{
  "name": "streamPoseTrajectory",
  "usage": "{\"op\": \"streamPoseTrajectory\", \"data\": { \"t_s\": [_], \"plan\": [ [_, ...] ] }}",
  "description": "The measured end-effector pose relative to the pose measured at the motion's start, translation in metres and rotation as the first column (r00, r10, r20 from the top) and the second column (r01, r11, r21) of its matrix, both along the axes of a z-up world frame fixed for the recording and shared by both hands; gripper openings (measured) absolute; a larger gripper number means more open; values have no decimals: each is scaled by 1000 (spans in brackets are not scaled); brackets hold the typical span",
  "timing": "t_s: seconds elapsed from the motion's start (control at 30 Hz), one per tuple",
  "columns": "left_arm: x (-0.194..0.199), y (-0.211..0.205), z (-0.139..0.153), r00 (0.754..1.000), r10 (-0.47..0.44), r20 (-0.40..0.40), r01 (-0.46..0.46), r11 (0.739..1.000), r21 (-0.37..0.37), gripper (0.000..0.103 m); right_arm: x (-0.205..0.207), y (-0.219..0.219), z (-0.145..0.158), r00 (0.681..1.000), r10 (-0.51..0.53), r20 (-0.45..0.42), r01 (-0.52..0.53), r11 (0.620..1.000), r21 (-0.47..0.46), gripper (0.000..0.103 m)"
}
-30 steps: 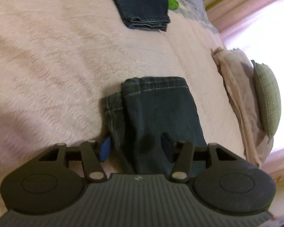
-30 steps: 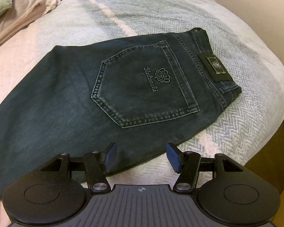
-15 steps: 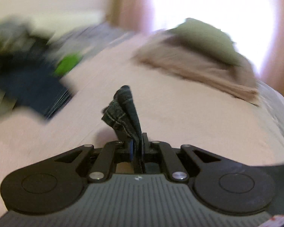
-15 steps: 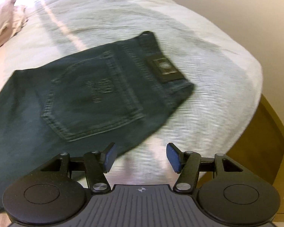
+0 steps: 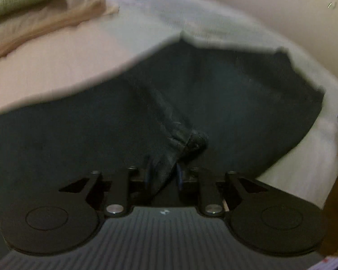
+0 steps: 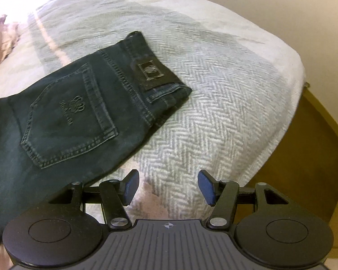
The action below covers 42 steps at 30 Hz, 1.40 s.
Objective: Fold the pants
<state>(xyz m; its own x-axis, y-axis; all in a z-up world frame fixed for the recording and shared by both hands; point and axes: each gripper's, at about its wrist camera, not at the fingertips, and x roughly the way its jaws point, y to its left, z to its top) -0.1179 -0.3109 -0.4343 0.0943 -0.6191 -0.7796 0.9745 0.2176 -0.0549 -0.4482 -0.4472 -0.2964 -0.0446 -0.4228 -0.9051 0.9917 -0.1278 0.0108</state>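
Left gripper (image 5: 162, 176) pinches the bunched leg hems of one pair of dark jeans (image 6: 63, 121) above the seat, which lies flat on a herringbone bedspread (image 6: 214, 103). Right gripper (image 6: 167, 187) hovers wide and empty near the waistband. Denim looks heavy, limp, grippy; hems and waistband seem the surest holds.

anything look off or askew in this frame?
Nothing damaged or spilled. The left gripper pinches a bunched wad of the jeans rather than a flat edge, so that fold may land crooked. The left view is blurred. The right gripper hangs open over the blanket, holding nothing.
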Motion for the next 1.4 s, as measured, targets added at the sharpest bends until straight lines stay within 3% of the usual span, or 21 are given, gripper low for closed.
{"op": "streamPoseTrajectory", "data": {
  "t_s": [0.1, 0.2, 0.27, 0.33, 0.4, 0.5, 0.63, 0.7, 0.77, 0.83, 0.87, 0.9, 0.97, 1.0, 1.17, 1.3, 1.4],
  "plan": [
    [11, 11, 20, 998, -8, -56, 7, 1000, -22, 45, 9, 7, 6, 995, 81, 50, -78, 996, -50, 55],
    [32, 42, 50, 996, -3, -93, -6, 996, -89, 46, 33, 12, 12, 967, 168, 191, -147, 982, -120, 55],
    [55, 56, 60, 993, 86, -80, -91, 994, -67, 44, 62, 14, 11, 902, 263, 343, -221, 963, -157, 55],
    [81, 69, 58, 974, 216, -71, -218, 976, -20, 36, 95, 16, 2, 821, 326, 468, -287, 945, -155, 55],
    [110, 81, 51, 936, 343, -80, -342, 939, 29, 35, 132, 16, -15, 714, 359, 601, -365, 924, -118, 55],
    [148, 97, 44, 871, 469, -145, -467, 883, 48, 35, 181, 20, -40, 630, 355, 691, -437, 897, -63, 55],
    [172, 98, 35, 834, 504, -225, -505, 861, 56, 35, 213, 26, -64, 661, 313, 682, -423, 906, -6, 55],
    [177, 95, 29, 828, 503, -249, -505, 861, 57, 35, 213, 25, -73, 692, 259, 674, -353, 935, 4, 55],
    [180, 92, 24, 832, 491, -257, -494, 867, 57, 35, 209, 22, -81, 701, 171, 692, -261, 965, 26, 55],
    [183, 94, 20, 838, 478, -261, -481, 875, 57, 35, 206, 19, -85, 693, 128, 710, -191, 982, 10, 39],
    [182, 95, 19, 842, 474, -259, -475, 878, 59, 35, 207, 16, -86, 703, 132, 699, -181, 984, -4, 15],
    [182, 96, 18, 845, 467, -259, -469, 881, 62, 35, 207, 16, -85, 719, 138, 681, -174, 985, -16, 14],
    [183, 99, 18, 854, 451, -258, -452, 890, 59, 35, 205, 24, -77, 707, 179, 685, -161, 983, -91, 12],
    [184, 98, 18, 860, 440, -258, -441, 896, 57, 35, 206, 31, -66, 717, 223, 660, -169, 975, -145, 11],
    [184, 95, 17, 883, 383, -271, -386, 921, 45, 30, 207, 60, -29, 799, 313, 514, -196, 943, -269, 10],
    [179, 85, 15, 906, 350, -238, -348, 936, 48, 29, 209, 60, -55, 856, 245, 456, -193, 968, -157, 11],
    [179, 82, 15, 915, 337, -221, -332, 941, 62, 29, 219, 48, -64, 881, 243, 407, -210, 970, -123, 15]
  ]
}}
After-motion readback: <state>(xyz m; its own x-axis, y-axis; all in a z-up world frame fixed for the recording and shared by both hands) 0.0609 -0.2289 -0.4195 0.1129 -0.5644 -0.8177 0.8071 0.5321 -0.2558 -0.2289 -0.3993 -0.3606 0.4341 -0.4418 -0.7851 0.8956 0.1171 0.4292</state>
